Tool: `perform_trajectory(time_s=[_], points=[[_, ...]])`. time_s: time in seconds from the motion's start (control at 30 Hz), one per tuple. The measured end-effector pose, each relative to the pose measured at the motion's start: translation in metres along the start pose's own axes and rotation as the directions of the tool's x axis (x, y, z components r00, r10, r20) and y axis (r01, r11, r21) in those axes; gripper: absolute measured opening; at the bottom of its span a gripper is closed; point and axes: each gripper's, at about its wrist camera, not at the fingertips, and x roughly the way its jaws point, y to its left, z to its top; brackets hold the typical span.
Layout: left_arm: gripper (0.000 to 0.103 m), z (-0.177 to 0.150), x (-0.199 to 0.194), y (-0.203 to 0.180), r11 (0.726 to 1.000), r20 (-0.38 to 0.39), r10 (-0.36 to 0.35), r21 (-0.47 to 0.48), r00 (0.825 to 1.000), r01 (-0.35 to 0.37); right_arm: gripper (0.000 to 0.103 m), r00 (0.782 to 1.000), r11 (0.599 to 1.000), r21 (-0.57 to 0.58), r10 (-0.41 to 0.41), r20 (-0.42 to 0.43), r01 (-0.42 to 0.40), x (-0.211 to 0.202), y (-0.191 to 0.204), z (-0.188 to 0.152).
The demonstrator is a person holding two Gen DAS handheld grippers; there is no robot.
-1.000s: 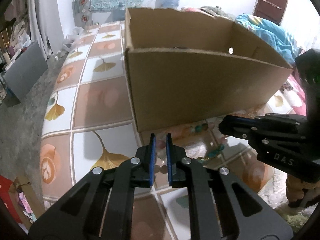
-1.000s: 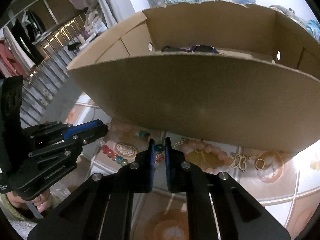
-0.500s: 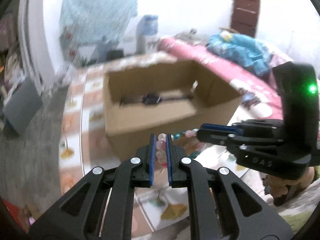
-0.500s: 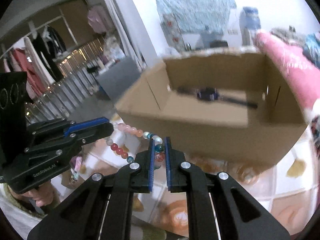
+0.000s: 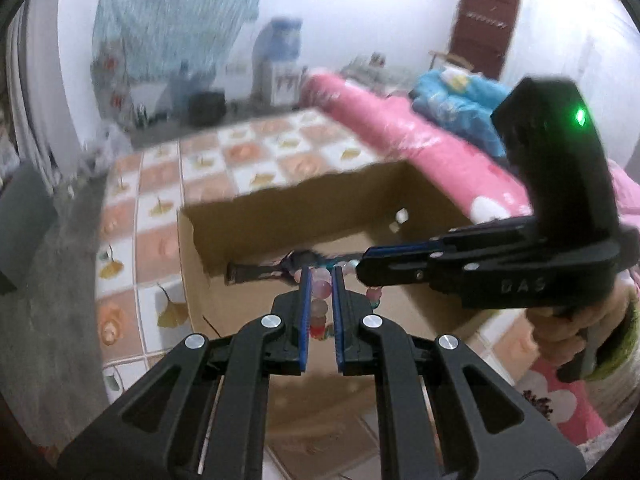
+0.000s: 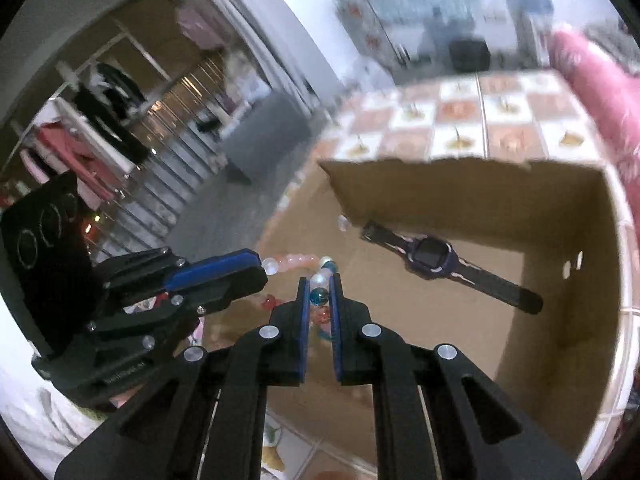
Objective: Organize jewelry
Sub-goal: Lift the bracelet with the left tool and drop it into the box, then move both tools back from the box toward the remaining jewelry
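Observation:
A string of pink, white, teal and red beads [image 6: 298, 260] hangs stretched between both grippers above the open cardboard box [image 6: 560, 320]. My left gripper [image 5: 320, 276] is shut on pink beads [image 5: 320, 306] at one end. My right gripper [image 6: 320, 280] is shut on a teal bead [image 6: 319, 296] at the other end. Each gripper shows in the other's view: the right gripper [image 5: 364, 266] at the right, the left gripper [image 6: 262, 270] at the left. A purple watch [image 6: 432, 252] lies flat on the box floor, also seen as the watch [image 5: 256, 271] in the left wrist view.
The box stands on a table with a tiled leaf-pattern cloth [image 5: 160, 208]. Pink bedding [image 5: 400, 136] lies behind and to the right of it. A hand [image 5: 560, 328] holds the right gripper's handle. A grey seat [image 6: 264, 136] stands on the floor beyond the table.
Both grippers rose with the bead string from the table in front of the box to above its opening. The box floor and the watch came into view.

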Motion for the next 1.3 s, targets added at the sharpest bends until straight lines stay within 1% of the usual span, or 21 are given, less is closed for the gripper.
perform_trajectory(time_s=[0.03,0.13,0.23,0.3,0.37,0.4,0.43,0.53,0.6,0.67,0.7,0.73,0.8,0.83,0.9,0.93,1.0,1.07,1.13,1.23,1.3], points=[[0.009,-0.001,0.011,0.005,1.000,-0.027,0.013,-0.006,1.000,-0.013,0.010,0.999,1.000,0.003,-0.006,-0.033,0.007,0.011,-0.003,0.004],[0.009,-0.003,0.039,0.018,1.000,-0.105,0.019,-0.020,0.994,-0.021,0.010,0.990,0.999,0.020,-0.022,-0.140,0.025,0.044,-0.014,0.012],[0.009,-0.006,0.055,0.022,0.998,-0.146,0.055,0.000,0.988,-0.055,0.010,0.971,0.998,0.047,-0.035,-0.235,0.048,0.076,-0.025,0.019],[0.009,-0.007,0.064,0.024,0.997,-0.177,0.078,0.013,0.981,-0.076,0.010,0.960,0.994,0.069,-0.058,-0.276,0.080,0.089,-0.029,0.022],[0.016,-0.007,0.066,0.026,0.997,-0.194,0.083,0.010,0.977,-0.083,0.011,0.953,0.993,0.069,-0.071,-0.294,0.095,0.098,-0.031,0.024],[0.025,-0.008,0.066,0.027,0.996,-0.195,0.083,0.008,0.977,-0.083,0.011,0.954,0.992,0.076,-0.076,-0.291,0.103,0.099,-0.031,0.025],[0.030,-0.009,0.064,0.026,0.996,-0.186,0.087,0.010,0.979,-0.086,0.011,0.955,0.991,0.082,-0.077,-0.285,0.104,0.098,-0.032,0.026],[0.030,-0.011,0.051,0.027,0.996,-0.147,0.093,0.007,0.985,-0.093,0.011,0.966,0.992,0.092,-0.063,-0.251,0.089,0.090,-0.033,0.026],[0.031,-0.013,0.039,0.028,0.995,-0.118,0.094,-0.008,0.989,-0.096,0.011,0.976,0.993,0.093,-0.051,-0.212,0.072,0.076,-0.033,0.027],[0.036,-0.015,0.022,0.031,0.994,-0.075,0.099,-0.026,0.992,-0.102,0.011,0.986,0.995,0.087,-0.041,-0.164,0.056,0.059,-0.033,0.027],[0.042,-0.017,0.014,0.032,0.993,-0.057,0.107,-0.036,0.993,-0.109,0.014,0.989,0.995,0.086,-0.036,-0.142,0.049,0.050,-0.032,0.025],[0.045,-0.020,0.004,0.035,0.992,-0.036,0.114,-0.049,0.993,-0.116,0.025,0.994,0.996,0.087,-0.028,-0.104,0.037,0.035,-0.031,0.021],[0.050,-0.026,-0.014,0.040,0.988,0.000,0.129,-0.084,0.992,-0.129,0.039,0.999,0.996,0.089,-0.025,-0.028,0.028,0.007,-0.030,0.011],[0.054,-0.032,-0.026,0.043,0.986,0.021,0.132,-0.105,0.991,-0.129,0.041,1.000,0.997,0.080,-0.019,0.017,0.018,-0.010,-0.028,0.003],[0.058,-0.044,-0.046,0.047,0.983,0.063,0.135,-0.135,0.989,-0.126,0.043,0.997,0.997,0.070,0.007,0.075,-0.012,-0.039,-0.026,-0.015],[0.061,-0.053,-0.055,0.048,0.981,0.084,0.137,-0.146,0.987,-0.124,0.045,0.992,0.997,0.057,0.046,0.114,-0.053,-0.056,-0.023,-0.031],[0.066,-0.070,-0.067,0.049,0.978,0.110,0.149,-0.161,0.983,-0.130,0.047,0.983,0.994,0.040,0.097,0.159,-0.105,-0.074,-0.019,-0.056],[0.070,-0.090,-0.073,0.048,0.975,0.115,0.160,-0.175,0.980,-0.139,0.048,0.976,0.990,0.036,0.128,0.177,-0.137,-0.084,-0.017,-0.085],[0.071,-0.112,-0.072,0.047,0.968,0.093,0.173,-0.200,0.981,-0.152,0.048,0.979,0.987,0.060,0.141,0.150,-0.151,-0.080,-0.018,-0.114],[0.072,-0.140,-0.059,0.042,0.963,0.044,0.170,-0.219,0.984,-0.156,0.048,0.989,0.982,0.143,0.111,0.102,-0.125,-0.064,-0.028,-0.138],[0.072,-0.153,-0.045,0.037,0.967,0.001,0.151,-0.207,0.989,-0.147,0.048,0.992,0.969,0.220,0.098,0.074,-0.112,-0.050,-0.040,-0.149]])
